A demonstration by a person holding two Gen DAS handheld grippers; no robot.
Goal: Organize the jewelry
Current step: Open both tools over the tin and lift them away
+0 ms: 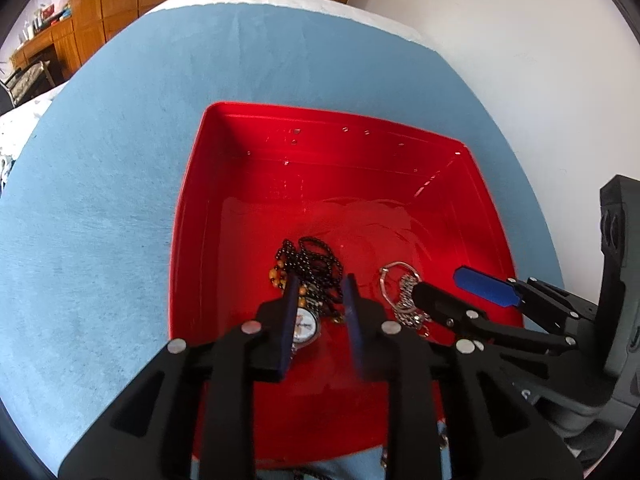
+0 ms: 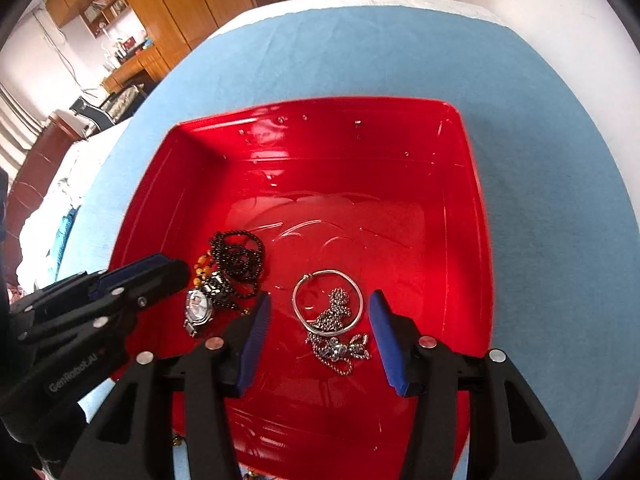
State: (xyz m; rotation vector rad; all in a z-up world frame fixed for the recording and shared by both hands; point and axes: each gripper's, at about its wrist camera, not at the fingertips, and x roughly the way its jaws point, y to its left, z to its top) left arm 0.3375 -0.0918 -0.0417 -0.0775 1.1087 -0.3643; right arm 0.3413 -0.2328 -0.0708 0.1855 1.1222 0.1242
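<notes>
Two grippers: both are pointing down into one red tray (image 2: pixel 476 208), side by side.
Left gripper (image 1: pixel 320 292): it is hanging over the dark pile of jewelry. Its blue pads (image 1: pixel 290 320) are standing a little apart with nothing squeezed between them, so it is open and holding nothing.
Right gripper (image 2: pixel 320 308): it is hanging over the shiny pile. Its pads are standing wide apart, one on each side of the silver things, not touching them. It is open too.
Tray: it is sitting on a blue cloth (image 2: pixel 560 160), and the cloth is covering a white table (image 1: pixel 400 12).
Black bead string (image 2: pixel 240 256): it is lying bunched up in the left part of the tray floor.
Orange beads (image 2: pixel 200 266): they are lying right beside the black beads, touching them.
Watch (image 2: pixel 199 306): it is lying face up just below the beads, close to the left gripper's tips.
Silver bangle (image 2: pixel 328 302): it is lying flat in the middle of the tray.
Silver ball chain (image 2: pixel 340 344): it is lying in a heap, partly inside the bangle and partly spilling out toward the camera.
Far away: brown wooden cupboards (image 2: pixel 192 4) are standing behind the table.
</notes>
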